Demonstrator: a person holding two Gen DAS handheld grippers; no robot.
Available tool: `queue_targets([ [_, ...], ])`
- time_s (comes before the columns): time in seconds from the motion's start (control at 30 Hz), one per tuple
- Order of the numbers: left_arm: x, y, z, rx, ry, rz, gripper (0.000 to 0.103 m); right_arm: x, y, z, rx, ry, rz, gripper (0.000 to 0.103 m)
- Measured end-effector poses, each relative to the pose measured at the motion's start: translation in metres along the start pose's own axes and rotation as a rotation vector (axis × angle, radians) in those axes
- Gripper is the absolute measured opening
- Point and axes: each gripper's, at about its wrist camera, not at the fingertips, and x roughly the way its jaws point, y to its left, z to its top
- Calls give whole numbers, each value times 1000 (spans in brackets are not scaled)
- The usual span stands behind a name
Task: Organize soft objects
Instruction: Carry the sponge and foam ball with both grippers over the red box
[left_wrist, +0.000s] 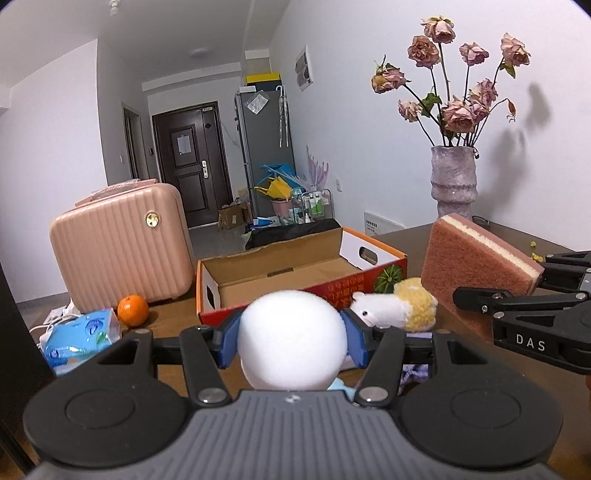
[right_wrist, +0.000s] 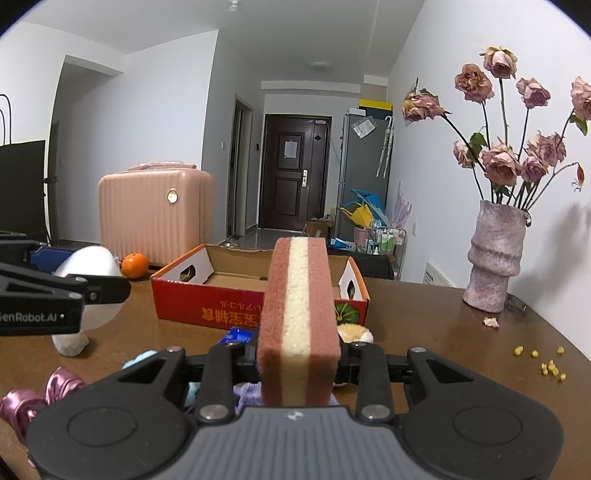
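The left gripper (left_wrist: 291, 334) is squeezing a white foam ball (left_wrist: 292, 338) between its blue pads, and the right gripper (right_wrist: 299, 356) is pinching a pink sponge (right_wrist: 300, 325) standing on edge. Both are hanging above the table (right_wrist: 424, 332), just before the open cardboard box (right_wrist: 258, 295), probably because the soft things are going inside it.

My right gripper (left_wrist: 532, 291) reads "DAS"; my left gripper (right_wrist: 74, 291) reads "GenRobot.AI"; the box's (right_wrist: 258, 314) yellow characters are upside-down, unreadable.

Brown table (right_wrist: 424, 332) bears box (right_wrist: 258, 306), vase (right_wrist: 495, 258), orange (right_wrist: 135, 266).
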Motion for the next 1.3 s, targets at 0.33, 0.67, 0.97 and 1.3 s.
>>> queue_targets([
  [0.33,24,2,19,21,-28,11,57,26,-1,21,-25,-26,9,30],
  [0.67,56,8,38,13,-38,33,57,57,-2,45,-39,-47,23,30],
  [0.97,89,16,53,-24,-11,40,57,96,-5,62,-43,-17,36,30],
  [1.3,141,22,70,-55,34,65,57,147,-13,76,-30,22,38,30],
])
